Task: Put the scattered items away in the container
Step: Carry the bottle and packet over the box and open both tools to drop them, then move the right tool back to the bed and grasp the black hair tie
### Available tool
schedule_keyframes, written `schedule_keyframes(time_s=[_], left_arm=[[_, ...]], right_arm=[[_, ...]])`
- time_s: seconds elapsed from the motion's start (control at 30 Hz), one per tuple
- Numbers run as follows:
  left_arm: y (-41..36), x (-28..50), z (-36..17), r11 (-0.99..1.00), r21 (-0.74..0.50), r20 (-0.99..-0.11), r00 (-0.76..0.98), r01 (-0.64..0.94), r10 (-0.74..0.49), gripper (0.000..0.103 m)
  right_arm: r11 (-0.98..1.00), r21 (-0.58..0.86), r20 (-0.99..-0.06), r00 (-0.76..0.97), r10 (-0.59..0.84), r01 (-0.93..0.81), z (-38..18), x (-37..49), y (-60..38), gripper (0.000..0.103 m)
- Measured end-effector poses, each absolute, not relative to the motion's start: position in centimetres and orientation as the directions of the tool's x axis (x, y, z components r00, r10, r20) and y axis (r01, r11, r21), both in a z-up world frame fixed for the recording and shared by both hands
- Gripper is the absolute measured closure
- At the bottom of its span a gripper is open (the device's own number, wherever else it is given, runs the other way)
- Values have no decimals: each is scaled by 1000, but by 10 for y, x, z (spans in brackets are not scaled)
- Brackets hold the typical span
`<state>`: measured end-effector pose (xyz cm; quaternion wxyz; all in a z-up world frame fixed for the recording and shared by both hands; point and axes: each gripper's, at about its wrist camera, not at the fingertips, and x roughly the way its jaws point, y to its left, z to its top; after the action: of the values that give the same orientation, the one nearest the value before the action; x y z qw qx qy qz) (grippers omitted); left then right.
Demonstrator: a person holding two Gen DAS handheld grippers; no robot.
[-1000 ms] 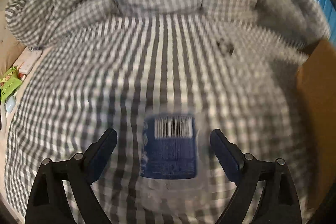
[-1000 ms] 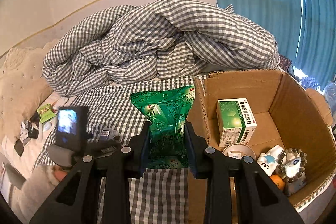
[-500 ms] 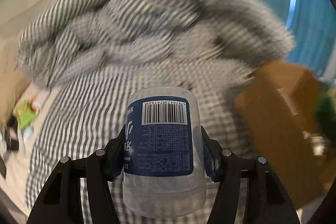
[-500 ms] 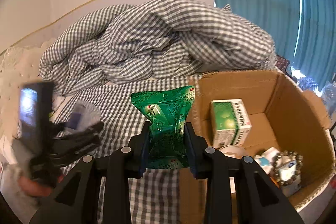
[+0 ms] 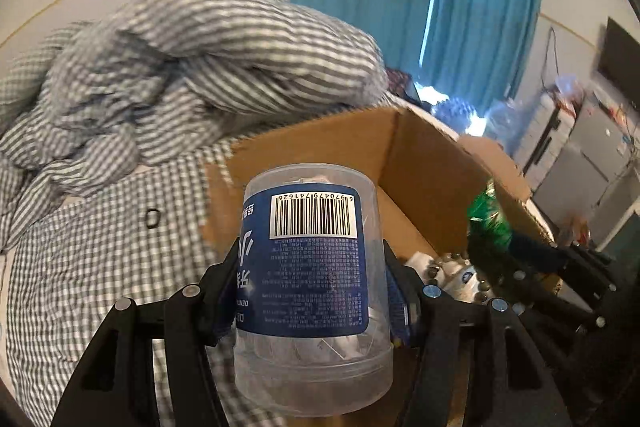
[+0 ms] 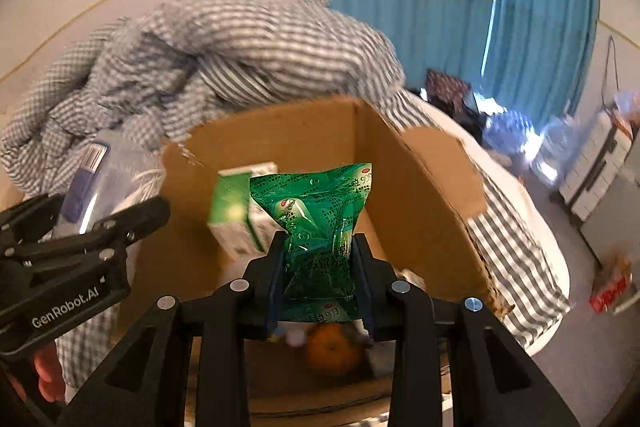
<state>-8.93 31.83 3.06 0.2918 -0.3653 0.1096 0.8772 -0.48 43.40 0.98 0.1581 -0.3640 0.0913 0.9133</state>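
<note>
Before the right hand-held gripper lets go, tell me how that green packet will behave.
The green packet looks crinkled and creased, so probably floppy and light. Its glossy film may be slippery. Released above the cardboard box, it should likely drop in rather than roll.

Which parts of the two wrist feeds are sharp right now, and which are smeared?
Left wrist view: the clear tub and its barcode are sharp; the checked duvet is streaked. Right wrist view: the green packet reads clearly; the cardboard box and green carton are blurred.

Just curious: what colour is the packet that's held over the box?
Green packet, with darker print; clearest in the right wrist view.
</note>
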Motion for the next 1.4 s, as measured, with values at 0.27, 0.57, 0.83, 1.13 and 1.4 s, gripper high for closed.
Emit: schedule_keyframes(time_s=[0.27,0.57,0.83,1.13,1.4], left_arm=[[341,-82,17,-848,131,-678,-670,-513,301,2],[297,-82,40,-882,113,-645,-708,-458,286,0],[191,-79,62,-947,112,-616,-769,-300,171,0],[25,-103,10,-996,86,-697,-714,5,-64,0],[-50,-137,-44,-987,62,-732,-665,151,-148,0]], right_arm=[[-913,101,-689,-690,223,-396,-8,0,457,36],[-920,138,-649,-735,196,-367,15,5,444,34],[-955,106,-588,-792,164,-277,58,24,382,34],[-995,99,-612,-789,-45,-21,48,-16,254,32],[-994,92,-668,-736,-108,63,0,-117,181,32]])
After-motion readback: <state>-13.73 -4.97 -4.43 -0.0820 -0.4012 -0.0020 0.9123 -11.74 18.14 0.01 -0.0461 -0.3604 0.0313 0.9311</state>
